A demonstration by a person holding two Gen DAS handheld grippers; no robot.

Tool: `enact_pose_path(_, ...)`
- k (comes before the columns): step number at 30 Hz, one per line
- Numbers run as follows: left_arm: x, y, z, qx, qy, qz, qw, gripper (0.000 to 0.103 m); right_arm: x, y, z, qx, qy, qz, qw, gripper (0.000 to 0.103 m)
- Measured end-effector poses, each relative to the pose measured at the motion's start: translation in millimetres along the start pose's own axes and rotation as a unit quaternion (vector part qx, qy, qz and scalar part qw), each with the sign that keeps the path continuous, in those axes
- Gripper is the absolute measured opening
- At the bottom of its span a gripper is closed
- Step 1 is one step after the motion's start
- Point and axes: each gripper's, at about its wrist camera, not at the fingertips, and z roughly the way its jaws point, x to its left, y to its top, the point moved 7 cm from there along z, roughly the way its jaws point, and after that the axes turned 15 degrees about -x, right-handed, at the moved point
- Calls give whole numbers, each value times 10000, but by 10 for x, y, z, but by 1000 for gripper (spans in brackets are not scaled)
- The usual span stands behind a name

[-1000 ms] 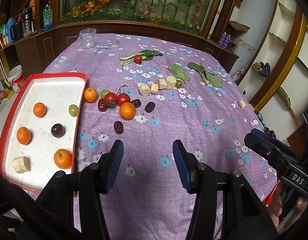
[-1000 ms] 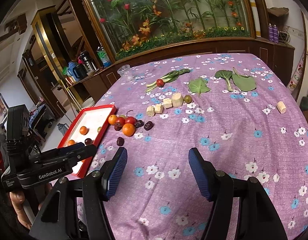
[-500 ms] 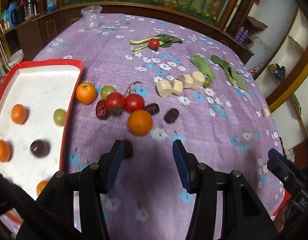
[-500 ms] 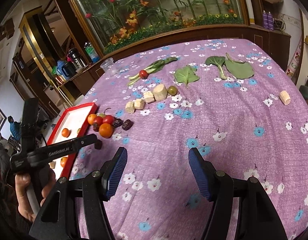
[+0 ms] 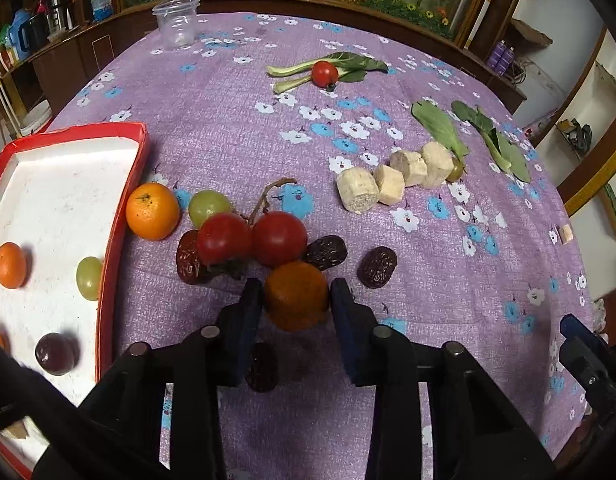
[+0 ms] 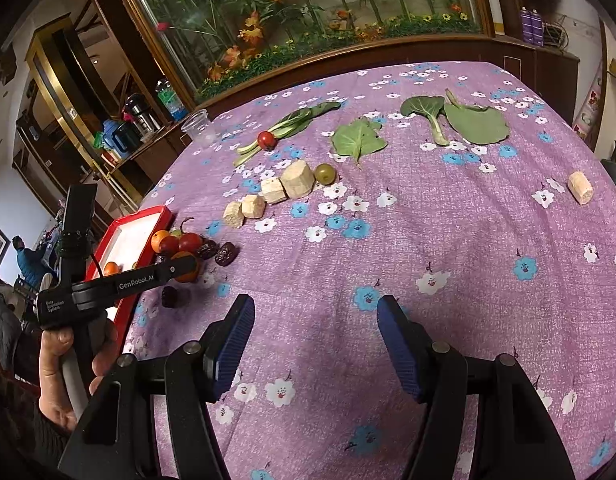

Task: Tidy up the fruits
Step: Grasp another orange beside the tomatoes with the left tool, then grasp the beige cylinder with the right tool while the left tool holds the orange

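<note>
My left gripper [image 5: 296, 298] has its two blue pads on either side of an orange tangerine [image 5: 296, 300] on the purple cloth; whether the pads press it I cannot tell. Just beyond lie two red tomatoes [image 5: 252, 238], a green grape [image 5: 207, 207], another tangerine [image 5: 152, 211] and dark dates [image 5: 376, 267]. A date [image 5: 262, 367] lies under the gripper. The red-rimmed white tray [image 5: 122, 200] at left holds a tangerine [image 5: 10, 265], a green grape [image 5: 88, 278] and a dark grape [image 5: 54, 353]. My right gripper [image 6: 315, 344] is open and empty over bare cloth.
Pale cut chunks [image 5: 391, 180] lie in a row mid-table, with a small green fruit [image 5: 456, 169] beside them. Green leaves [image 5: 439, 128], a tomato [image 5: 324, 73] on a leafy stalk and a clear plastic cup [image 5: 176, 22] sit farther back. One pale chunk [image 6: 580, 187] lies far right.
My left gripper has moved forward and down from open cloth to straddle the tangerine in the fruit cluster. The right gripper has drifted only slightly and stays open.
</note>
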Motion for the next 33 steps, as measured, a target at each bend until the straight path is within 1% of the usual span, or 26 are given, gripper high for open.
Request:
enact_pose_path(3, 2, -6, -20, -37, 34, 7, 10000, 31, -37, 16, 9, -1, -4, 9, 10000, 66)
enact_pose_path(7, -71, -10, -103, -70, -122, 26, 9999, 31, -166, 89, 24, -7, -20, 72, 10000, 66)
enact_pose_path(9, -144, 1, -193, -139, -229, 30, 9996, 31, -299, 173, 27, -27, -58, 129, 9999, 66)
enact_pose_path(13, -311, 43, -369, -303, -476, 32, 9984, 31, -634, 393, 6, -177, -401, 57, 9990, 65)
enact_pose_path(17, -482, 67, -487, -391, -679, 88, 9969, 31, -1072, 612, 55, -190, -804, 48, 9966, 65)
enact_pose_path(20, -551, 79, -507, -399, -779, 47, 9962, 31, -1401, 753, 75, -188, -1103, 81, 9937, 62)
enact_pose_path(24, -586, 59, -471, -340, -828, 46, 9960, 31, -1792, 929, 70, -251, -1514, 37, 9882, 60)
enact_pose_path(25, -589, 49, -465, -313, -850, 37, 9959, 31, -1859, 958, 69, -266, -1552, 46, 9875, 60)
enact_pose_path(27, -599, 33, -441, -269, -876, 39, 9958, 30, -2059, 1003, 70, -262, -1713, 90, 9848, 55)
enact_pose_path(29, -607, 16, -438, -254, -901, 36, 9956, 31, -2240, 1032, 96, -222, -1911, 68, 9813, 54)
enact_pose_path(31, -618, 4, -434, -241, -919, 47, 9955, 30, -2375, 1035, 139, -157, -2046, 56, 9787, 50)
enact_pose_path(33, -618, 1, -427, -233, -927, 47, 9954, 30, -2510, 1011, 207, -44, -2142, 67, 9768, 44)
